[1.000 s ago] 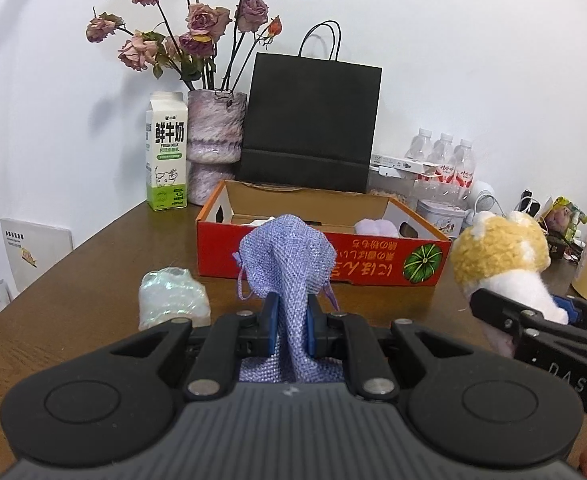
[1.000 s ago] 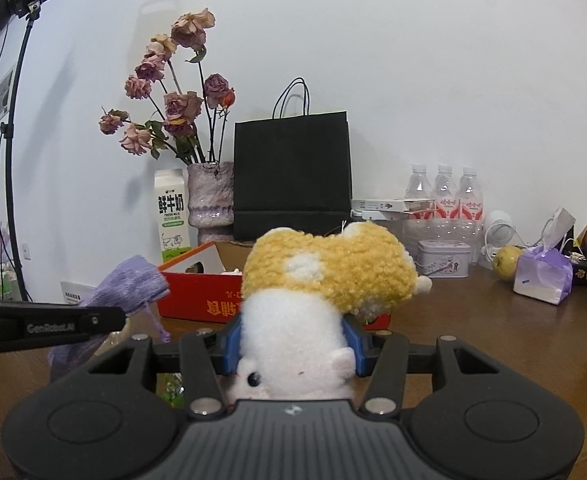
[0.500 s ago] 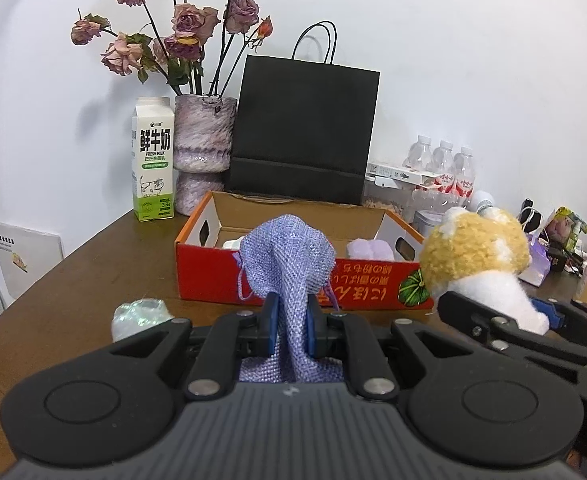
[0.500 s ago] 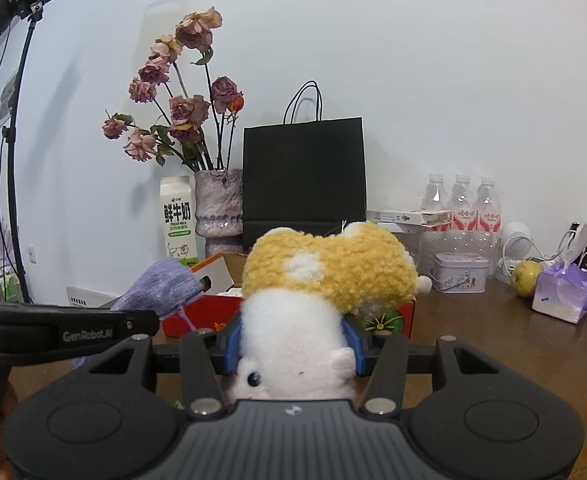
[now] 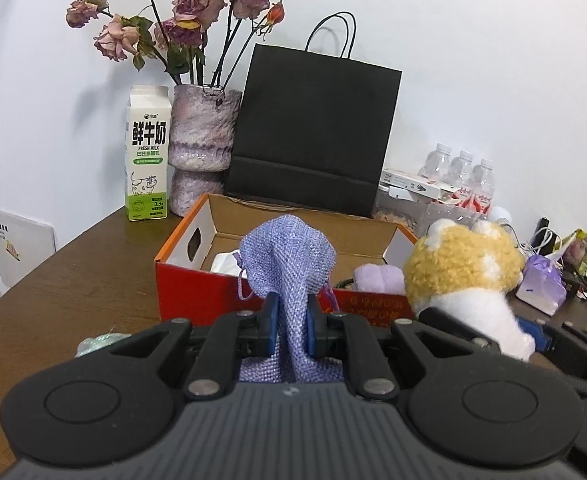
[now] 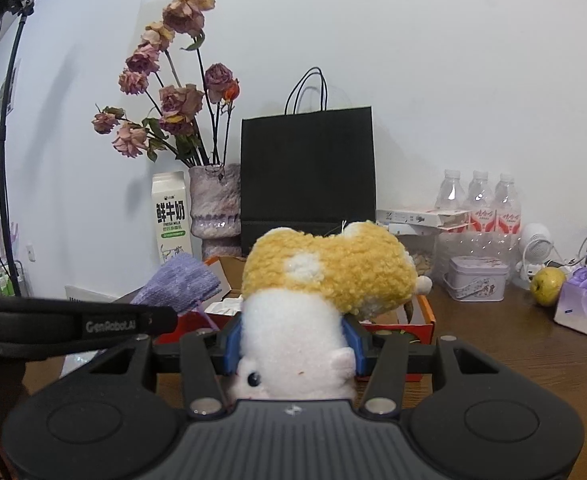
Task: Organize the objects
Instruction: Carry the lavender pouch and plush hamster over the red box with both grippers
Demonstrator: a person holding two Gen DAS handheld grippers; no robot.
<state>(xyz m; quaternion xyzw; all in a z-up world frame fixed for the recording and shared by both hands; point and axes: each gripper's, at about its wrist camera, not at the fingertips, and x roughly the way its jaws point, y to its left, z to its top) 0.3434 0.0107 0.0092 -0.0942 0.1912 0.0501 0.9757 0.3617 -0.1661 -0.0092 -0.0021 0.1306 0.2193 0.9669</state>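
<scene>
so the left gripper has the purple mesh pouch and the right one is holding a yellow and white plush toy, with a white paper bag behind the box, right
Nearly. The paper bag behind the red cardboard box is black, as the left wrist view shows. The left gripper does hold the purple mesh pouch, the right gripper the plush toy.

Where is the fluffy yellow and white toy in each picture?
Left wrist view: the plush toy is at the right, beside the red box.
Right wrist view: the plush toy fills the centre, clamped by the right hand-held gripper.
Shared landmark: the black paper bag.
</scene>
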